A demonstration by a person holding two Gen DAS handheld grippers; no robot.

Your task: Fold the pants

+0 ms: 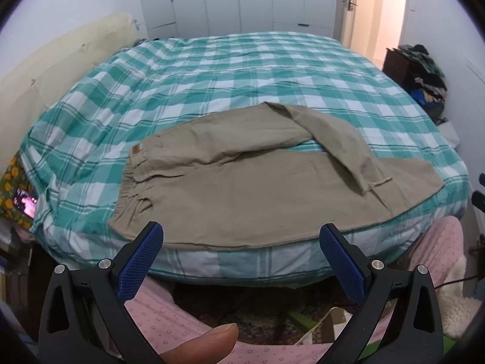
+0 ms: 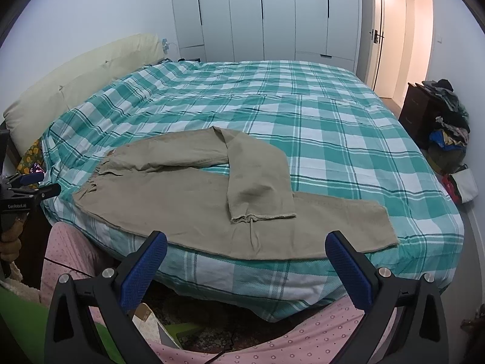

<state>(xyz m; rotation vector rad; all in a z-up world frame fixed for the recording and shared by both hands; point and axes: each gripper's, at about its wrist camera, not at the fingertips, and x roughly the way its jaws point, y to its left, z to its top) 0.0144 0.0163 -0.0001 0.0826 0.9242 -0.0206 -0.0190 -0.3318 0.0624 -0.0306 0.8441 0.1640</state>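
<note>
Khaki pants (image 1: 242, 188) (image 2: 194, 200) lie along the near edge of a bed with a green-and-white checked cover (image 1: 242, 69) (image 2: 303, 115). The elastic waistband is at the left. One leg runs flat along the bed edge to the right; the other is bent back so its hem rests on the flat leg. My left gripper (image 1: 241, 236) is open, held short of the bed edge near the waist end. My right gripper (image 2: 246, 245) is open too, in front of the flat leg below the bent hem. Neither touches the cloth.
A cream headboard (image 2: 75, 82) stands at the left and white wardrobes (image 2: 260, 15) at the back. A dark cabinet heaped with clothes (image 2: 439, 115) is on the right beside an open doorway. The person's pink-dotted trousers (image 1: 169, 321) and a thumb (image 1: 200, 345) fill the foreground.
</note>
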